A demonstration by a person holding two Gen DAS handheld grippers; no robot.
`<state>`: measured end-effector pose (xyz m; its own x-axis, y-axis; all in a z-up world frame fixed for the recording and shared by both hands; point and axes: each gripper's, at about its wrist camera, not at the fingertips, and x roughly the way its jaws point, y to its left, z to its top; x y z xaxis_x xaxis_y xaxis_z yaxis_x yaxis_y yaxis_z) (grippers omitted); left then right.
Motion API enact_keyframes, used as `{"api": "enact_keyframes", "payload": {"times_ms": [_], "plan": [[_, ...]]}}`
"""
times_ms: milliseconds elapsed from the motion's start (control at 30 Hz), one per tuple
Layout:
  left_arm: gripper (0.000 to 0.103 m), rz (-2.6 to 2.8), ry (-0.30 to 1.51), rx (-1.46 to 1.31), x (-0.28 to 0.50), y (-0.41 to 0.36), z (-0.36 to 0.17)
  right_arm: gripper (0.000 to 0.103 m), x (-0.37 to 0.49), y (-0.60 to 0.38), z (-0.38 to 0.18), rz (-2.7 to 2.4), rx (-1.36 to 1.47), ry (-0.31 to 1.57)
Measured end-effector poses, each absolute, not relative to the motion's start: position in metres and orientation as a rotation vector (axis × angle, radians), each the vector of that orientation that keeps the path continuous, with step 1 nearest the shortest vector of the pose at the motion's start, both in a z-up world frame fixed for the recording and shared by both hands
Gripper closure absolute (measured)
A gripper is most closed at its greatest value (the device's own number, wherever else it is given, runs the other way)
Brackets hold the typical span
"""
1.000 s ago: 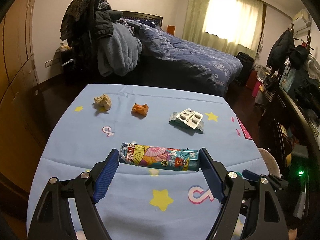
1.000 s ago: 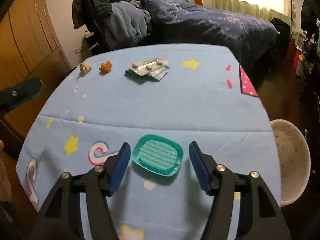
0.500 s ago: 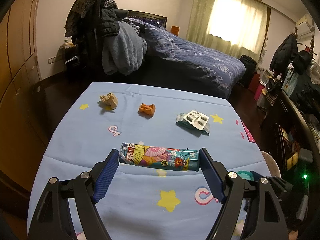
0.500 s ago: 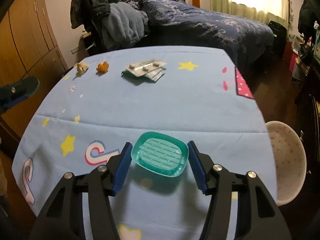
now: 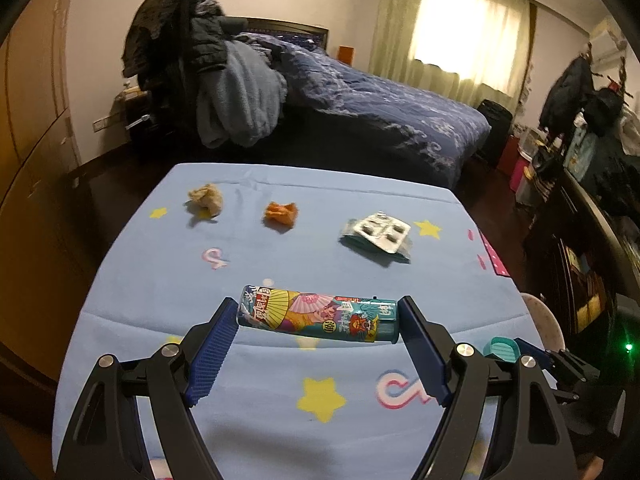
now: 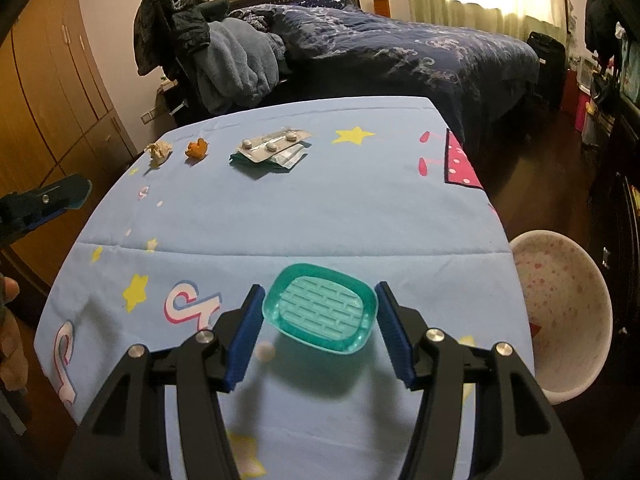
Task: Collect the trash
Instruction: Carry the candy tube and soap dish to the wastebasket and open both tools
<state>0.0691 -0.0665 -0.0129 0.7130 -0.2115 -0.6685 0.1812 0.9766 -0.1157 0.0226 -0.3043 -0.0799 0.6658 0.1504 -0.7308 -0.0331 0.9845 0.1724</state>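
Note:
A colourful tube [image 5: 318, 316] lies crosswise between the blue pads of my left gripper [image 5: 318, 307], which is shut on its two ends and holds it above the blue star-print cloth [image 5: 280, 264]. My right gripper [image 6: 320, 292] is shut on a teal soap dish [image 6: 322, 312], held tilted a little above the cloth with its shadow beneath. At the far side of the table lie a crumpled beige paper [image 5: 206, 200], an orange crumpled scrap [image 5: 281, 213] and a stack of blister packs [image 5: 380, 232].
A white bowl-shaped bin with pink specks [image 6: 560, 304] stands off the table's right edge. Beyond the table are a bed with a dark blue cover [image 6: 400, 48] and a chair piled with clothes [image 6: 208, 48]. A wooden wardrobe [image 6: 48, 92] lines the left.
My right gripper's pads have closed onto the teal soap dish and raised it off the cloth. My left gripper keeps the tube; its view has shifted slightly.

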Motion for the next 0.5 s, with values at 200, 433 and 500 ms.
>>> {"api": "enact_keyframes", "payload": {"times_ms": [200,433,500], "plan": [[0.023,-0.296,0.749,0.012,0.071,-0.117,-0.014,0.047,0.008,-0.341,-0.076,0.062,0.204,0.801],[0.023,-0.464,0.740,0.089,0.072,-0.203,-0.014,0.046,-0.015,-0.408,-0.071,-0.088,0.260,0.757],[0.023,-0.518,0.739,0.105,0.072,-0.228,-0.015,0.046,-0.022,-0.430,-0.073,-0.139,0.282,0.749]]}}
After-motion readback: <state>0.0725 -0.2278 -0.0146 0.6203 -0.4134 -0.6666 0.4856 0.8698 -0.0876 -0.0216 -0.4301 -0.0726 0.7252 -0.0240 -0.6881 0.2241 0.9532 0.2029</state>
